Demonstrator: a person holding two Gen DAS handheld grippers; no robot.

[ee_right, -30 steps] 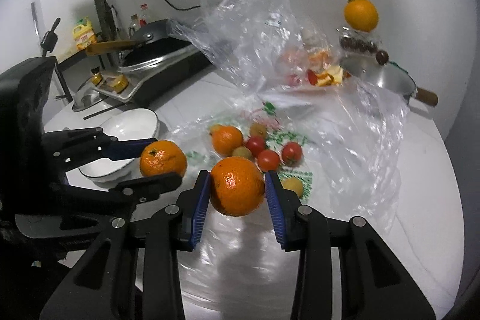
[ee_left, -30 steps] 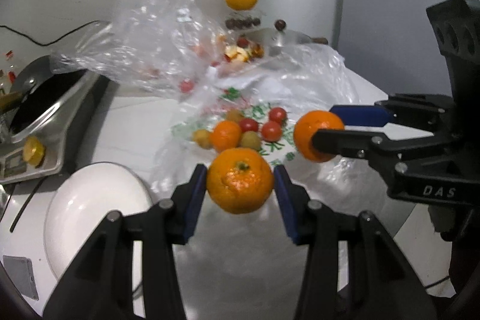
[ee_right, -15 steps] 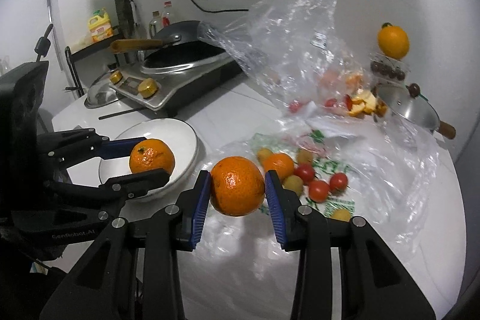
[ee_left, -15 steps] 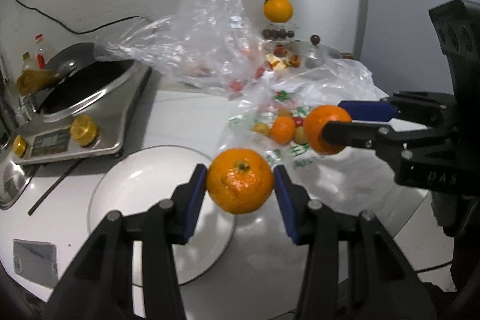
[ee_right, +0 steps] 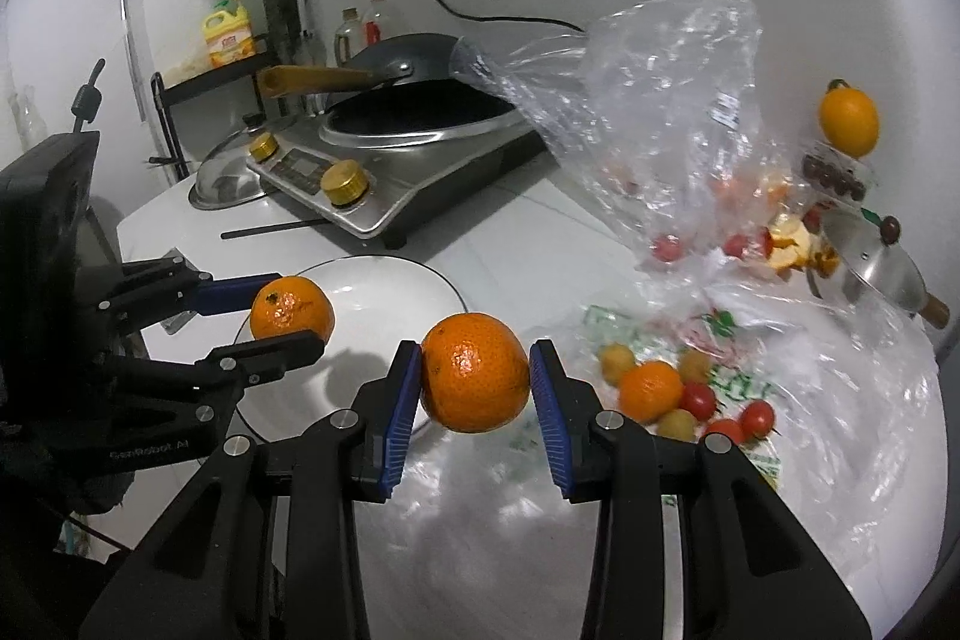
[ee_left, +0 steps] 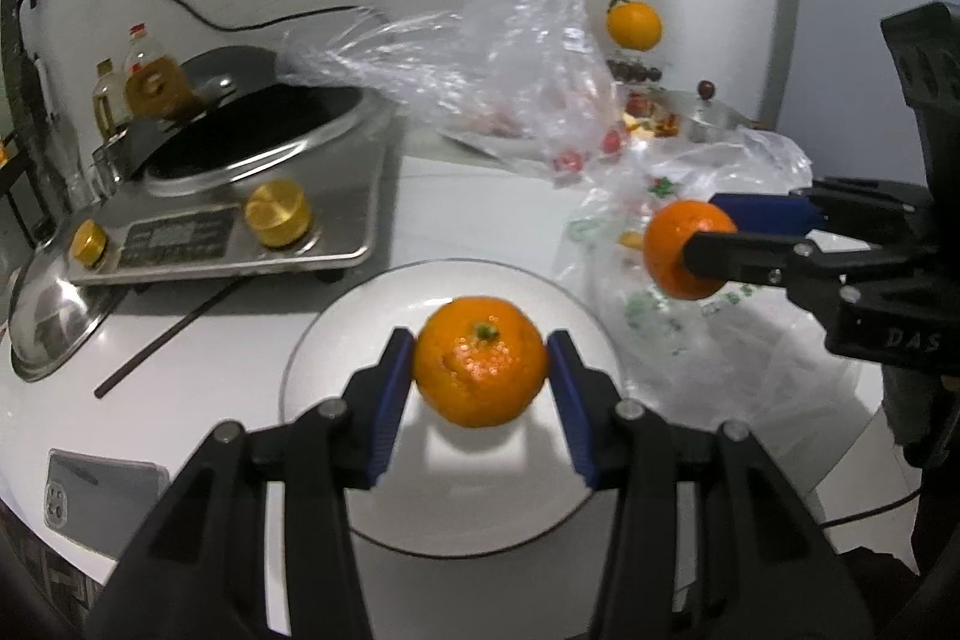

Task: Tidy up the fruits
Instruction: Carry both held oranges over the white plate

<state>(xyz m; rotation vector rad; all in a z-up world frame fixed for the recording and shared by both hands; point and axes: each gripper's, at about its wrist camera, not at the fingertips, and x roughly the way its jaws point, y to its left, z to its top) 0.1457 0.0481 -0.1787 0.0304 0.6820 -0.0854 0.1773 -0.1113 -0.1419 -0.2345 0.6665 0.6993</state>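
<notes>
My left gripper is shut on an orange and holds it above the white plate. It also shows in the right wrist view, over the same plate. My right gripper is shut on a second orange, held above the plate's right edge and the plastic bag. In the left wrist view that orange is to the right of the plate. A small orange and several cherry tomatoes lie on the bag.
An induction cooker with a wok stands behind the plate. A pot lid and a chopstick lie at the left, a phone near the front edge. A crumpled clear bag and a pan stand at the back right.
Both grippers have swung left with their oranges. The left orange has come over the middle of the plate; the right one has left the fruit pile and reached the plate's right edge.
</notes>
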